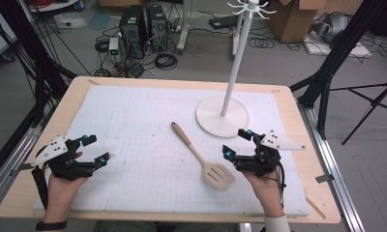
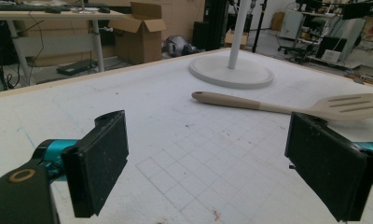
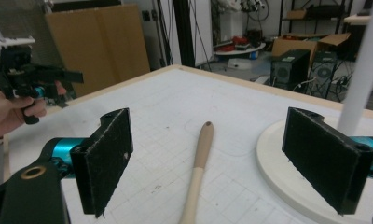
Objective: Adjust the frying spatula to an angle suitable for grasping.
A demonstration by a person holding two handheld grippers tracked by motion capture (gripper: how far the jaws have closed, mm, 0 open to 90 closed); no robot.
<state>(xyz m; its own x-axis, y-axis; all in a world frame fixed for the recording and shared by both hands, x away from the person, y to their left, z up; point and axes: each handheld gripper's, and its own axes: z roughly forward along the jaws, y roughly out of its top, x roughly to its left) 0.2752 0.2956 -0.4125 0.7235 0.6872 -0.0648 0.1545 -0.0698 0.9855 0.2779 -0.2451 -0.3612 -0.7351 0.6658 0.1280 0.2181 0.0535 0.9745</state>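
Note:
A pale wooden slotted spatula (image 1: 199,157) lies flat on the white gridded mat (image 1: 143,111), handle toward the far left, blade toward the near right. My right gripper (image 1: 236,143) hovers just right of the blade, open, nothing between its pads. In the right gripper view the spatula handle (image 3: 201,158) runs up between the open jaws, farther off and untouched. My left gripper (image 1: 97,148) stands open at the mat's left side, well away from the spatula (image 2: 278,105), which lies beyond its pads.
A white hook stand (image 1: 222,116) rises from a round base on the mat's far right, just behind my right gripper. Its base (image 3: 273,154) sits close to the right pad. Computers, cables and boxes lie on the floor beyond the table's edge (image 1: 182,82).

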